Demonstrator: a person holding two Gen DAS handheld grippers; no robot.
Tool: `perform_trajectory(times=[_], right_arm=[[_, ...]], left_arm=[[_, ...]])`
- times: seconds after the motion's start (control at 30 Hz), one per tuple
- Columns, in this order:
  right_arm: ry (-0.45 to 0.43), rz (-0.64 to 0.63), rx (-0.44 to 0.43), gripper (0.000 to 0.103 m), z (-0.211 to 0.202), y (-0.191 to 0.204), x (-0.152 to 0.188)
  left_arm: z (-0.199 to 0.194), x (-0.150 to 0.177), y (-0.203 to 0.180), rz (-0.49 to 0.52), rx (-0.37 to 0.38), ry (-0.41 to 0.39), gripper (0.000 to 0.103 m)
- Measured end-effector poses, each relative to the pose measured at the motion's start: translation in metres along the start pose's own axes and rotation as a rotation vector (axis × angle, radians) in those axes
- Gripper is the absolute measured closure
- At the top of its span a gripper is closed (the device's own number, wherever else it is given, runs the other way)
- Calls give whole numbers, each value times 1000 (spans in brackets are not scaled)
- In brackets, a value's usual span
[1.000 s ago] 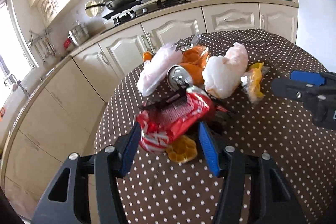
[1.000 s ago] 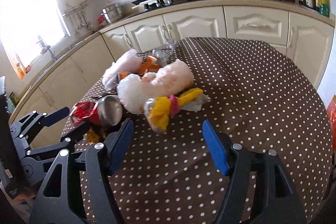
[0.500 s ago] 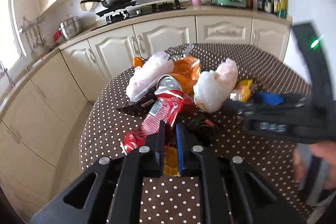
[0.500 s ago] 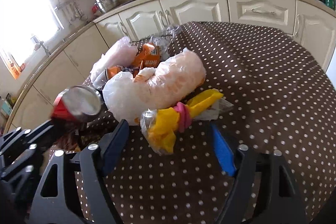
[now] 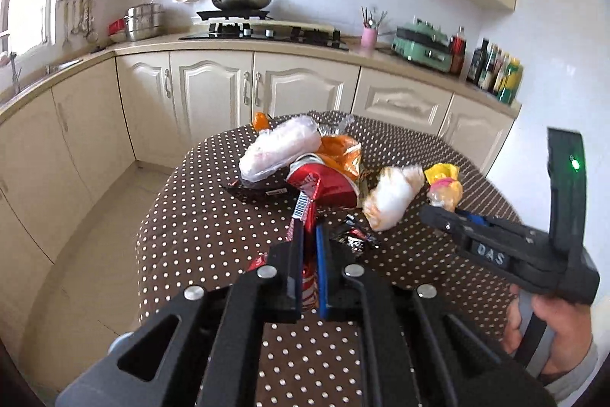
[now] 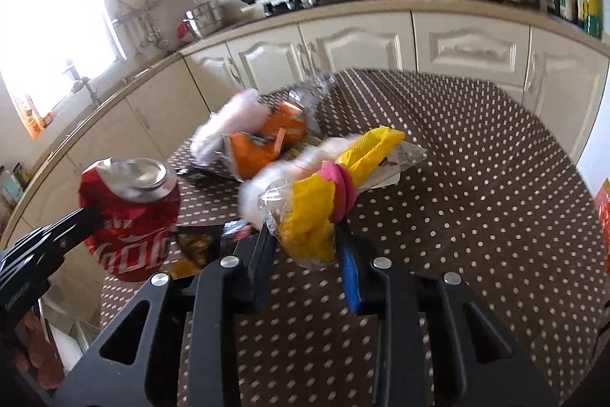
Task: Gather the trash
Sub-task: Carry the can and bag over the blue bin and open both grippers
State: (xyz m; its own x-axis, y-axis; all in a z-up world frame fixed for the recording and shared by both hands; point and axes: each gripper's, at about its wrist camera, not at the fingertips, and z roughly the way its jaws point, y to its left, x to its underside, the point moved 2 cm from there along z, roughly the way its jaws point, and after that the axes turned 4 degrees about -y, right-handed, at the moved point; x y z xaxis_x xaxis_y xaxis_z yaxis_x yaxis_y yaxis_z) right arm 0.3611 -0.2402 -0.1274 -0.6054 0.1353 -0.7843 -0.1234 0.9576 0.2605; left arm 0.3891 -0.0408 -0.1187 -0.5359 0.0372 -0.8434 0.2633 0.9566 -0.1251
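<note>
My left gripper (image 5: 309, 235) has a crushed red cola can (image 5: 324, 185) pinched by its flattened end, jaws still closing, and holds it above the table. The right wrist view shows that can (image 6: 129, 212) hanging at the left. My right gripper (image 6: 305, 235) is closing on a yellow plastic wrapper (image 6: 309, 216) with a pink band; both pads touch it. More trash lies on the brown dotted tablecloth (image 5: 213, 216): a pale plastic bag (image 5: 282, 151), an orange snack bag (image 5: 339, 155), a white bag (image 5: 392, 197) and a black wrapper (image 5: 354, 239).
The round table's edge (image 5: 152, 216) drops to the tiled floor on the left. Cream cabinets (image 5: 305, 90) and a counter with a hob, pan and bottles run along the far wall. A hand (image 5: 553, 323) holds the right gripper's handle.
The left gripper shut on the red can and lifted it off the table, rolling as it rose. The right gripper moved up to the yellow wrapper and narrowed around it.
</note>
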Motion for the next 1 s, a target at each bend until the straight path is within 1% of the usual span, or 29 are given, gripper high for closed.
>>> perform_trajectory(times=[0.07,0.2,0.3,0.43,0.6,0.73,0.8,0.87,0.93,1.0], right_arm=[[-22,-24,-5,75,-12,11,0],[-54,-79,-55,75,-28,43,-4],[-59,-116,-116,75,-32,75,-5],[-39,-182,-212,75,-29,126,4],[33,-266,-340,75,-12,200,32],[111,-332,-429,75,9,260,60],[145,-359,-458,75,19,282,71],[187,-392,-487,75,31,306,87],[226,-420,-509,75,40,324,106],[283,-446,-524,75,55,342,127]], left_arm=[[-12,0,4,-15,3,-19,98],[-39,2,16,-51,2,-55,98],[-58,7,29,-74,-16,-76,98],[-88,21,60,-124,-75,-93,98],[-118,45,111,-191,-165,-91,98],[-146,76,163,-272,-259,-76,98],[-156,94,189,-316,-303,-60,98],[-160,109,211,-354,-332,-43,98],[-162,129,235,-402,-365,-16,98],[-158,146,255,-438,-384,15,98]])
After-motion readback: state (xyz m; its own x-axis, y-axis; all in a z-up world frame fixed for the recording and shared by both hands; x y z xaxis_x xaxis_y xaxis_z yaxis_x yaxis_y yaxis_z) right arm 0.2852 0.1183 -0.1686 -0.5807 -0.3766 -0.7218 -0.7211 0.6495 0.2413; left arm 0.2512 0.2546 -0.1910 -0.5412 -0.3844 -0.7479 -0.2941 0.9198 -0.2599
